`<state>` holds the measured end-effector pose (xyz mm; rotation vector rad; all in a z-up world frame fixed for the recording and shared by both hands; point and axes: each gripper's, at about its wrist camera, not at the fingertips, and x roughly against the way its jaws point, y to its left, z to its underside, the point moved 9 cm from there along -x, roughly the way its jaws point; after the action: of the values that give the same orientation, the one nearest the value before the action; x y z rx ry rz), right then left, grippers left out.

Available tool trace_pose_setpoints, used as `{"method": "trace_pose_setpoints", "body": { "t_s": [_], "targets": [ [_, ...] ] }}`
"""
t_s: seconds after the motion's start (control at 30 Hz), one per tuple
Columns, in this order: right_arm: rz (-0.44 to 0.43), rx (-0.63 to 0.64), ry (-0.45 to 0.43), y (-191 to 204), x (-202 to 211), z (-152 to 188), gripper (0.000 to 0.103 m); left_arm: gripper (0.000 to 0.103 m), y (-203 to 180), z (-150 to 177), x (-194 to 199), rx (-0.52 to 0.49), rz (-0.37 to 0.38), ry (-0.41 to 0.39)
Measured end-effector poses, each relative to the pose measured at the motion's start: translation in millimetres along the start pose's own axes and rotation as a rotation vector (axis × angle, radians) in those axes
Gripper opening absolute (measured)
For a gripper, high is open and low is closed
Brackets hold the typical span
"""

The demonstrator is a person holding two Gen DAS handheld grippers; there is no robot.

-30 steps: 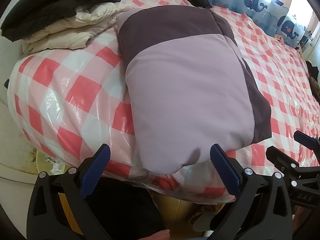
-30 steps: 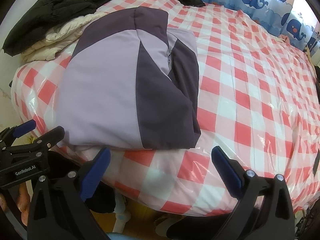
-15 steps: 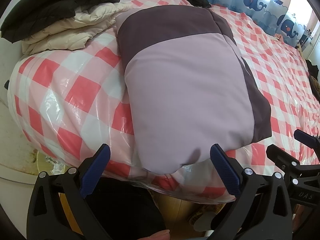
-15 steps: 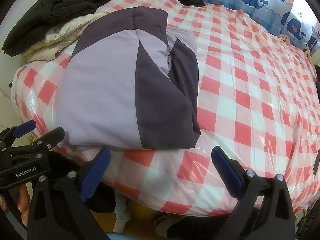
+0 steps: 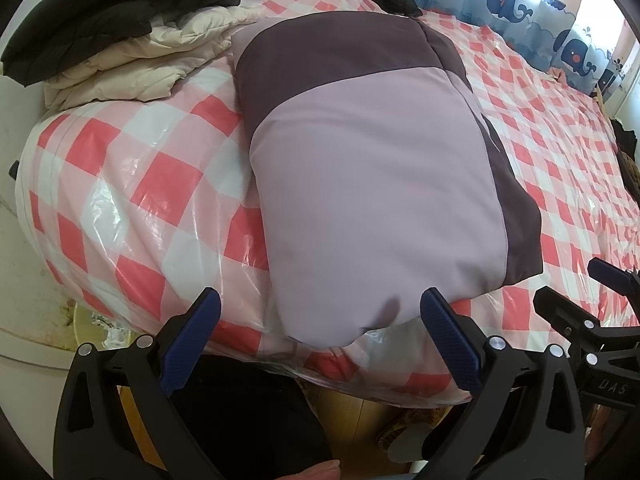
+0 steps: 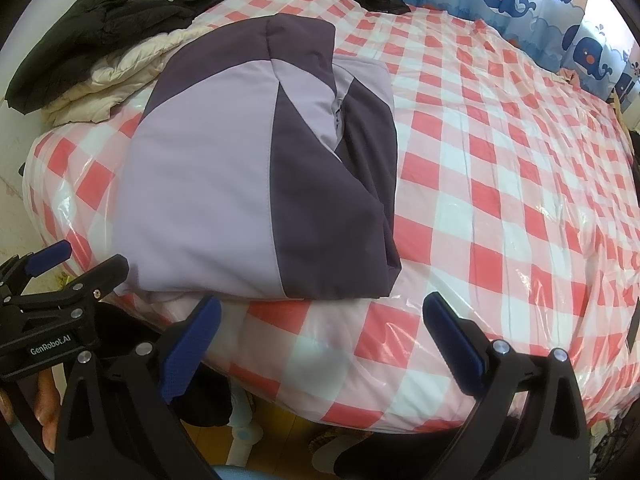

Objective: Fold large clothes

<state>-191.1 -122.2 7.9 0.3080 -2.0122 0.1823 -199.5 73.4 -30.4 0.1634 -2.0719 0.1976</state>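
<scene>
A lilac and dark purple padded jacket (image 5: 372,184) lies folded into a thick rectangle on the red-and-white checked bed, near its front left corner; it also shows in the right wrist view (image 6: 256,176). My left gripper (image 5: 320,344) is open and empty, just in front of the jacket's near edge. My right gripper (image 6: 320,344) is open and empty, in front of the bed edge to the right of the jacket. Each gripper shows at the edge of the other's view.
A cream padded garment (image 5: 140,64) and black coats (image 5: 104,8) are piled at the bed's far left corner. The checked cover (image 6: 500,200) is wrapped in clear plastic. A whale-print curtain (image 6: 520,4) hangs behind. The wooden floor (image 5: 360,420) shows below the bed edge.
</scene>
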Motion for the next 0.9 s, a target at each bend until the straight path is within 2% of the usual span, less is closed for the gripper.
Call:
{"method": "trace_pose_setpoints", "body": {
  "t_s": [0.9],
  "targets": [
    [-0.001, -0.003, 0.000, 3.3, 0.5, -0.3, 0.097, 0.096, 2.7, -2.4, 1.4, -0.010, -0.020, -0.010]
  ]
}}
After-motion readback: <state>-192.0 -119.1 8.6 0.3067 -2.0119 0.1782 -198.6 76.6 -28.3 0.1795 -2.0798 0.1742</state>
